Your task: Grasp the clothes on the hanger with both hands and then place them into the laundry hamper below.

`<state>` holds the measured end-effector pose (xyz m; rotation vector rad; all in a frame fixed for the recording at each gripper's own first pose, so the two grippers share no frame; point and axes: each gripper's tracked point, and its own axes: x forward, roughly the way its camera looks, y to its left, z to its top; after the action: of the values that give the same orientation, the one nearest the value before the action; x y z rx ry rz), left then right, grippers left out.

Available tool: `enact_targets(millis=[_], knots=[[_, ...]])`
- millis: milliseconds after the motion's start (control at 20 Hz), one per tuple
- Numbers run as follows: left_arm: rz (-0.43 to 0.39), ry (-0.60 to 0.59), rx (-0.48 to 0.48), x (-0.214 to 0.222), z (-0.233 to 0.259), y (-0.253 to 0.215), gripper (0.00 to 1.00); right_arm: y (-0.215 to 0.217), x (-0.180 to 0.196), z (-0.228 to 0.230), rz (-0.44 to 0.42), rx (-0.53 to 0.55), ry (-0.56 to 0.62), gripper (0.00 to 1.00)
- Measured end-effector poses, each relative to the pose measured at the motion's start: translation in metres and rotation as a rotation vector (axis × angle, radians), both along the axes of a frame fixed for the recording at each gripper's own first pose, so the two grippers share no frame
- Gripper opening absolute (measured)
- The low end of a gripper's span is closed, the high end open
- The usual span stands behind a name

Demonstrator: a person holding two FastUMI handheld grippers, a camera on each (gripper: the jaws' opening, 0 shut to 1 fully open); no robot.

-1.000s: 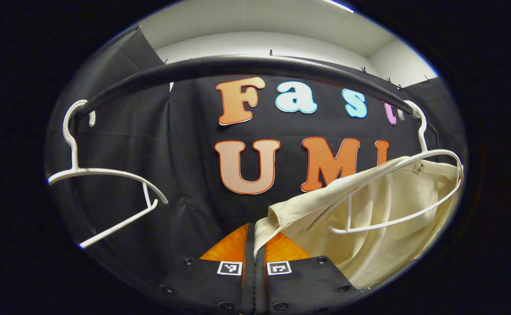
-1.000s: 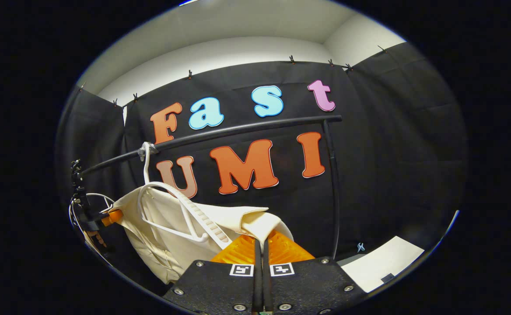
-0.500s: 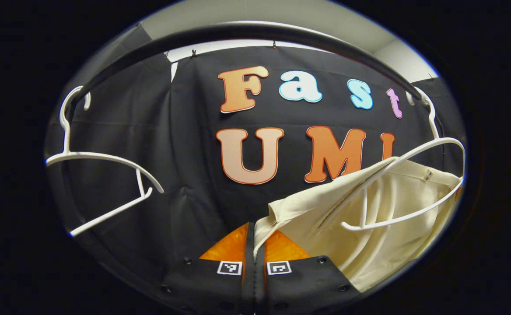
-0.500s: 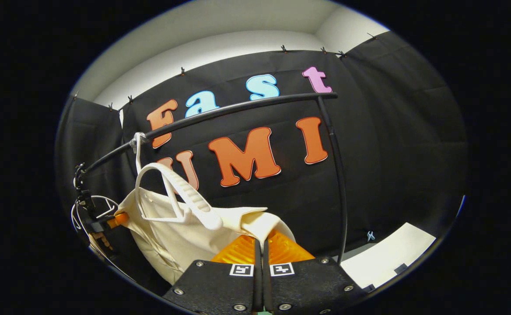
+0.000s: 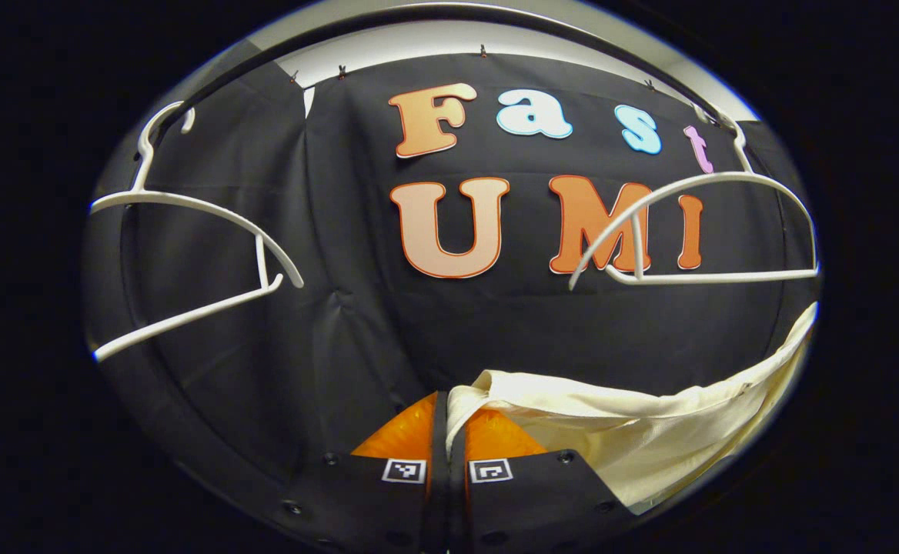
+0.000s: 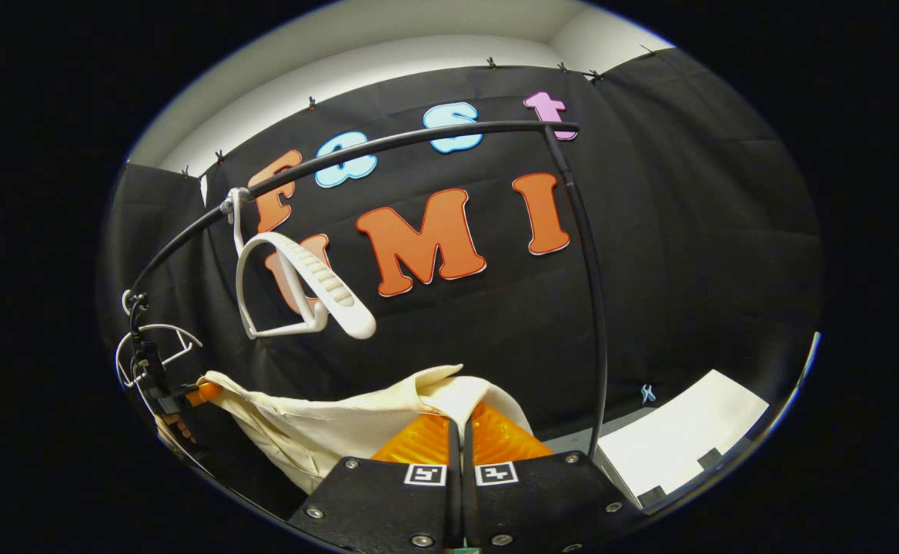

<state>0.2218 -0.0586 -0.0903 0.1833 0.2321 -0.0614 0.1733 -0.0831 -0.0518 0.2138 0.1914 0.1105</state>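
**Garment off the hanger, gripped at both ends**

Left gripper [image 5: 447, 415]: fingers pressed together, pinching one corner of the cream garment [image 5: 650, 438]. Right gripper [image 6: 461, 431]: fingers likewise closed tight on the opposite corner, a fold of cloth bunched over the tips. Seen from the right gripper view, the garment [image 6: 319, 419] stretched slack between the two tools, running left to the other gripper far off at the edge. Clear of the white hanger [image 6: 295, 288], which hangs bare above the cloth from the black rail [image 6: 419, 138]. In the left gripper view, the same hanger [image 5: 696, 231] up right, a second bare hanger [image 5: 188, 246] on the left. Rail's upright post [image 6: 592, 308] to the right, a white board [image 6: 680, 446] low beyond it.
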Motion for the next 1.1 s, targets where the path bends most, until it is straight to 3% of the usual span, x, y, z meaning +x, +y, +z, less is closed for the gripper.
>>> enact_targets(millis=[300,1100], knots=[[-0.03,0.038,-0.008,-0.024,-0.021,-0.006,0.07,0.013,-0.011,-0.027,0.014,0.015,0.048,0.0],[-0.128,0.198,-0.013,-0.086,-0.093,-0.033,0.07,0.11,-0.043,-0.111,0.125,0.012,0.178,0.0]])
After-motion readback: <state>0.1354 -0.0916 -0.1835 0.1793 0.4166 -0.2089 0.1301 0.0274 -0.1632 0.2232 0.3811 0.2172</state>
